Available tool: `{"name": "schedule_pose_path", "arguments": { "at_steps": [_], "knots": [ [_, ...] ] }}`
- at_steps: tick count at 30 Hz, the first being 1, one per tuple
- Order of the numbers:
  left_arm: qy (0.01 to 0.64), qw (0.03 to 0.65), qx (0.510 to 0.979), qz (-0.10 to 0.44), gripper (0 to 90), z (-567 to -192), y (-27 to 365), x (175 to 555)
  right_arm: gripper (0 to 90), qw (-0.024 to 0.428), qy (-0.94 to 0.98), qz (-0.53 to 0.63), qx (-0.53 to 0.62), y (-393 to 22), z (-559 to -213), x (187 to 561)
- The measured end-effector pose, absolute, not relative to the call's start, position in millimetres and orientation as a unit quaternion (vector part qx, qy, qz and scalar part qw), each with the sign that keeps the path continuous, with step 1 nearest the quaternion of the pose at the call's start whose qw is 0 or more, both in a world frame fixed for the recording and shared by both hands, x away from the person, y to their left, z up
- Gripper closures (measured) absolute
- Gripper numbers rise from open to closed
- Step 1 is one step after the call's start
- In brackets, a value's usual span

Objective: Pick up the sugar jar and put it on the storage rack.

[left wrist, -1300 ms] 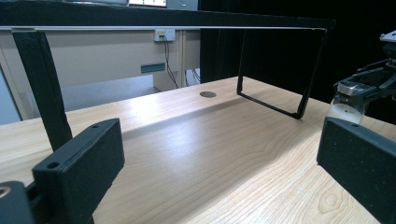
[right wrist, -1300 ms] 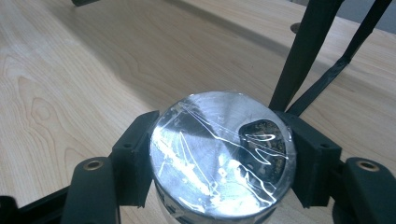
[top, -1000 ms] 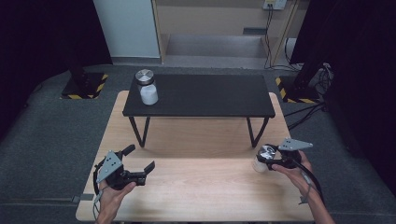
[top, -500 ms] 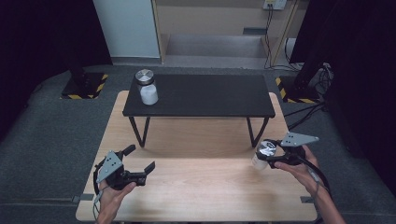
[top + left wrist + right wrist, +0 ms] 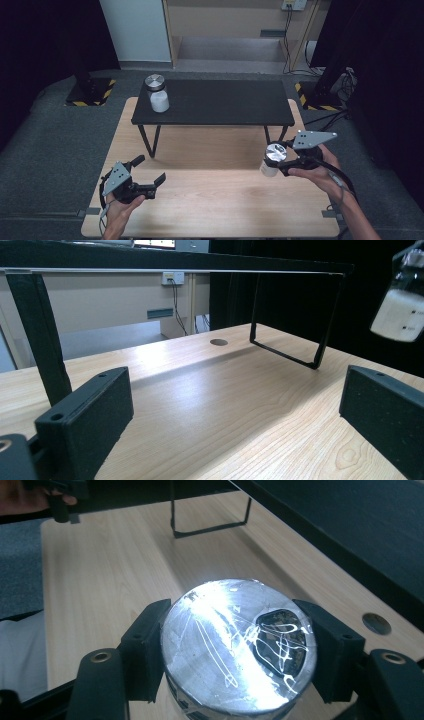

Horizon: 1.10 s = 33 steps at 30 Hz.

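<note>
My right gripper (image 5: 278, 159) is shut on a jar with white contents and a scratched silver lid (image 5: 274, 153), held in the air over the right side of the wooden table (image 5: 210, 210). In the right gripper view the two black jaws clamp the lid (image 5: 240, 650) from both sides, around the right gripper (image 5: 235, 627). The same jar (image 5: 400, 310) hangs at the upper right of the left gripper view. A second, similar jar (image 5: 158, 95) stands upright on the left end of the black low table (image 5: 215, 102). My left gripper (image 5: 149, 170) rests low at the front left, open and holding nothing (image 5: 240, 410).
The black low table stands on thin legs (image 5: 320, 315) across the far half of the wooden table. A round cable hole (image 5: 218, 342) lies in the wood beneath it. Striped floor bases (image 5: 92, 92) and cables (image 5: 330, 85) sit beyond the table's corners.
My right gripper has risen with the jar and drifted slightly left, lifting it clear of the wood. The left gripper has not moved.
</note>
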<state>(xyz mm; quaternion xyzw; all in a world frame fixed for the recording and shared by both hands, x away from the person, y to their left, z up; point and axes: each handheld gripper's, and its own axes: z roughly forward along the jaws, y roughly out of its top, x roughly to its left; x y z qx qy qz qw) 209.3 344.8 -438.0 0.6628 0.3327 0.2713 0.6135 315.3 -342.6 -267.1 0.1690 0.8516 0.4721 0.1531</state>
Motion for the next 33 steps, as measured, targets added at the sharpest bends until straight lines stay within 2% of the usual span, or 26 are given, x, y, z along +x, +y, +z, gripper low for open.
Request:
{"name": "schedule_pose_path", "arguments": {
  "at_steps": [17, 33],
  "knots": [
    [0.338, 0.617, 0.658, 0.267, 0.0, -439, 345, 210, 34.9, 0.119, 0.862, 0.478, 0.123, -299, -224, 335],
    [0.337, 0.618, 0.657, 0.268, 0.0, -439, 348, 209, 34.9, 0.121, 0.863, 0.475, 0.123, -271, -188, 353]
  ]
}}
